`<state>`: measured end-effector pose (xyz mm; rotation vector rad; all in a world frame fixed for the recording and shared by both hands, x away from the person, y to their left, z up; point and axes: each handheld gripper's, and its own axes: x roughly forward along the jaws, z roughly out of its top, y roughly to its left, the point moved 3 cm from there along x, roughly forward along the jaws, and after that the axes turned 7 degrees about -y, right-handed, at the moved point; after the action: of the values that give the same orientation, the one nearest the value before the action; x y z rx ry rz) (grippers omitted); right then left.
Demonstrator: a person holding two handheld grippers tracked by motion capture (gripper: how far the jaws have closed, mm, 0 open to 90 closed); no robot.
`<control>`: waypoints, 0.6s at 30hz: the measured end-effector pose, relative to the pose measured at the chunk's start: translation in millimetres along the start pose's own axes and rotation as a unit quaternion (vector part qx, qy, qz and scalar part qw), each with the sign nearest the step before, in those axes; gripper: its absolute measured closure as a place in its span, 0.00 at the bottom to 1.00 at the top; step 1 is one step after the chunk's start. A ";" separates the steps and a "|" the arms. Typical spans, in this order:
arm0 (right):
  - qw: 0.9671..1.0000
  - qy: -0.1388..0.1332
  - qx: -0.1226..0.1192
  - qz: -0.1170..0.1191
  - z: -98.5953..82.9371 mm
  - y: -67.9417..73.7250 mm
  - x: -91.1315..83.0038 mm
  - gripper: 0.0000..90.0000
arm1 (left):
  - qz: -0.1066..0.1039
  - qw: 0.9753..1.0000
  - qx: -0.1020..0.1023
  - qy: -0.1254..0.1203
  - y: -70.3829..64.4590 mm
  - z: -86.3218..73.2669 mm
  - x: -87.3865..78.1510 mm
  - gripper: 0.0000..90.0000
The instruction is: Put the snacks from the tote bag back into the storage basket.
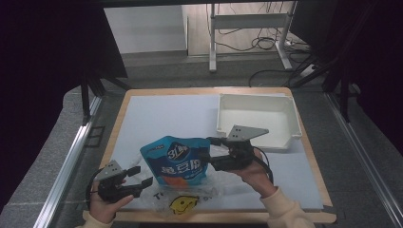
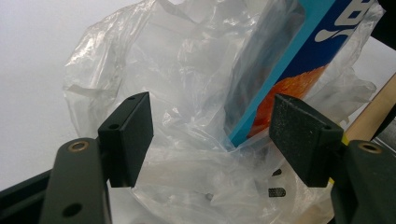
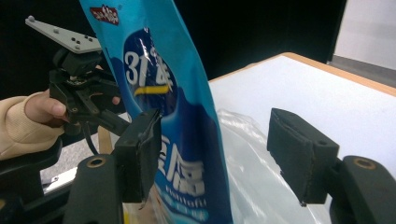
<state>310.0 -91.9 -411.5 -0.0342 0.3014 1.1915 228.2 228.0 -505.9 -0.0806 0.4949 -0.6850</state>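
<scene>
1. You are working at a wooden table [image 1: 304, 142] covered by a pale blue-white mat [image 1: 166, 116], with your forearms coming in from the 6 o'clock edge.
2. Your left gripper [image 1: 140, 175] is sitting at about 7 o'clock on the table, its jaws pointing toward 3 o'clock and spread wide apart.
3. In the left gripper view, that gripper's two black pads [image 2: 128, 135] are standing open on either side of a crumpled clear plastic bag [image 2: 182, 93]; neither pad is visibly pinching the film, so it is holding nothing that can be seen.
4. Your right gripper [image 1: 209, 151] is reaching in from 4 o'clock toward the table's middle, jaws pointing toward 9 o'clock.
5. In the right gripper view, its jaws are also standing wide open. The blue snack pouch [image 3: 173, 121] is rising upright between them, lying against the left pad [image 3: 140, 149] and well apart from the other one; whether that pad is truly touching it cannot be told.
6. The snack pouch is standing just below the table's centre, its lower end sitting inside the plastic bag, whose printed yellow smiley face [image 1: 184, 204] is lying toward 6 o'clock.
7. A white plastic tray [image 1: 228, 116] is resting at about 2 o'clock, well apart from the pouch.
</scene>
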 end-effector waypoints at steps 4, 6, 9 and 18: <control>1.000 0.002 -0.006 0.012 3.0 0.9 11.4 0.49 | 0.001 1.000 0.000 0.000 1.4 -0.3 0.0 0.34; 1.000 0.004 -0.005 0.016 2.9 0.9 14.2 0.52 | 0.000 1.000 0.000 0.000 1.7 -0.3 -0.2 0.34; 1.000 0.004 -0.003 0.026 2.2 0.8 22.5 0.64 | 0.001 1.000 0.000 -0.001 1.8 -0.2 -0.6 0.34; 0.998 0.003 0.003 0.059 1.6 0.5 32.4 0.93 | 0.001 1.000 0.001 0.000 2.1 -0.1 -0.5 0.34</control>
<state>320.8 -62.0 -418.0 -0.0141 0.3150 1.3084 229.1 230.0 -506.3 -0.0787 0.4945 -0.6830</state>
